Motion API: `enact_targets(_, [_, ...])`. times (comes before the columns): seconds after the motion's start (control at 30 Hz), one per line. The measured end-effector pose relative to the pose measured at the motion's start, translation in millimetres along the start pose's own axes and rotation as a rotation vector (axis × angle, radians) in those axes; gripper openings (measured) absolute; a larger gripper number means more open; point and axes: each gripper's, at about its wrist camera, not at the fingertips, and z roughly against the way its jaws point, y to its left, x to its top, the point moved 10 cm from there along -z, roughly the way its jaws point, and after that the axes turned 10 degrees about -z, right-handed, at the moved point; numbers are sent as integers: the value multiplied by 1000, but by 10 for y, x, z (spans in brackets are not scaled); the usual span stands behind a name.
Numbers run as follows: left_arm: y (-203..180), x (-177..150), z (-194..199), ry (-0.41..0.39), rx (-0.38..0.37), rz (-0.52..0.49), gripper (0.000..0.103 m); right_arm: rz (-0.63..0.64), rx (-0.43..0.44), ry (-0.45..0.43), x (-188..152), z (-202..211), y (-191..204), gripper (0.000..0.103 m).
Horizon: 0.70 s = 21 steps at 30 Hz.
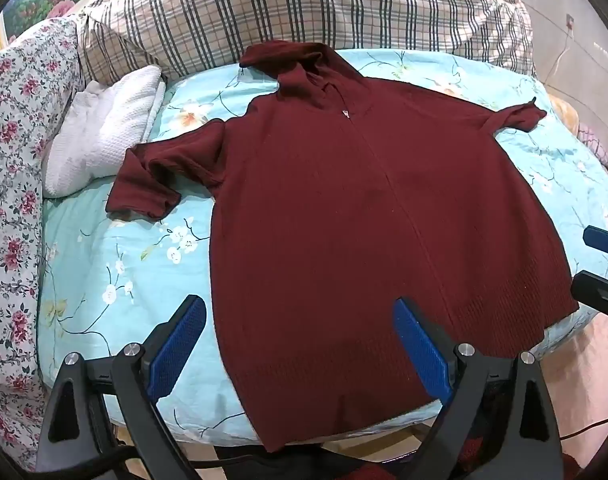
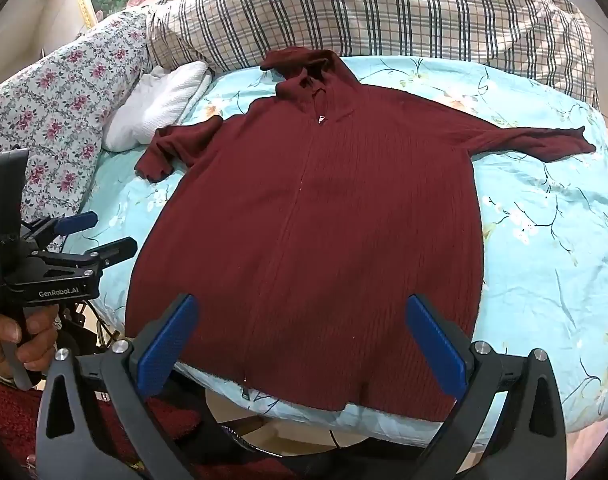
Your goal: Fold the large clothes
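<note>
A dark red zip-up knit cardigan lies spread flat, front up, on a light blue flowered bed sheet, collar at the far end and hem at the near edge. Its left sleeve is bent back on itself; its right sleeve stretches outward. My left gripper hovers open above the hem's left part, nothing between its blue pads. My right gripper hovers open above the hem near the zip. The left gripper shows in the right wrist view too, held by a hand.
A white knitted pillow lies left of the cardigan. A plaid quilt is heaped at the bed's far end. A flowered cover runs along the left side. The bed's near edge drops to the floor.
</note>
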Motion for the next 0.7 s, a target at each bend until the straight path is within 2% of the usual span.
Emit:
enact_targets(0.53, [-20, 24, 13, -1, 0, 2, 95, -3, 0, 4, -8, -11, -82, 103])
enact_targets(0.7, [-14, 21, 11, -1, 0, 2, 95, -6, 3, 3, 33, -15, 32, 103])
